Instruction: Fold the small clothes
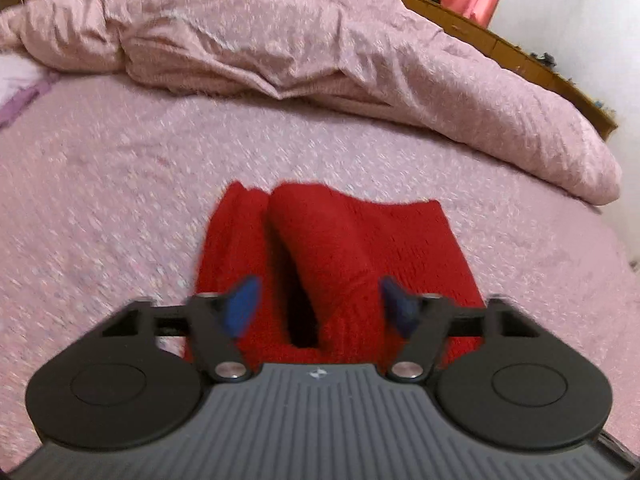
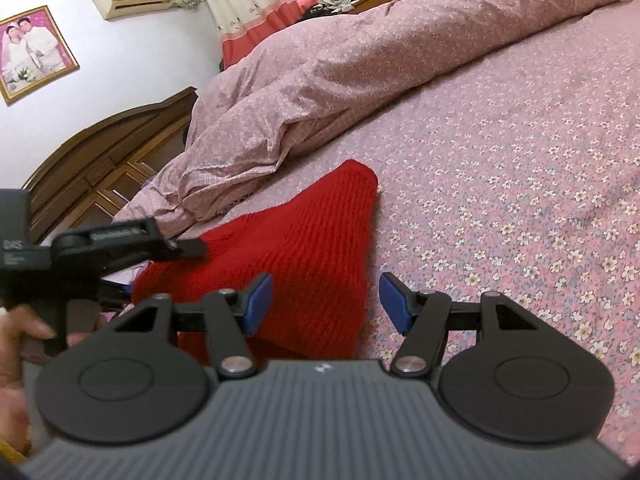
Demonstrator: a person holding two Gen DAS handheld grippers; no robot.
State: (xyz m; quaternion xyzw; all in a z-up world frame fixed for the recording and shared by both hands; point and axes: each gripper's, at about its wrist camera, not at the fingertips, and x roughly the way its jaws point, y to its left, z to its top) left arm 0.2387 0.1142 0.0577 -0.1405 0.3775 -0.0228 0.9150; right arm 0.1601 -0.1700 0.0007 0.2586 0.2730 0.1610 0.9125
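A red knitted garment [image 1: 340, 252] lies on the pink floral bed sheet [image 1: 112, 208], with a raised fold running along its middle. My left gripper [image 1: 320, 306] is open just above its near end, blue pads on either side of the fold. In the right wrist view the same red garment [image 2: 304, 240] lies ahead and to the left. My right gripper [image 2: 326, 300] is open over its near right edge and holds nothing. The left gripper's body [image 2: 92, 248] shows at the left of that view, with the hand that holds it.
A bunched pink duvet [image 1: 320, 48] lies across the far side of the bed, just beyond the garment; it also shows in the right wrist view [image 2: 360, 52]. A wooden headboard [image 2: 104, 160] stands at the left. The flat sheet [image 2: 520, 180] stretches right of the garment.
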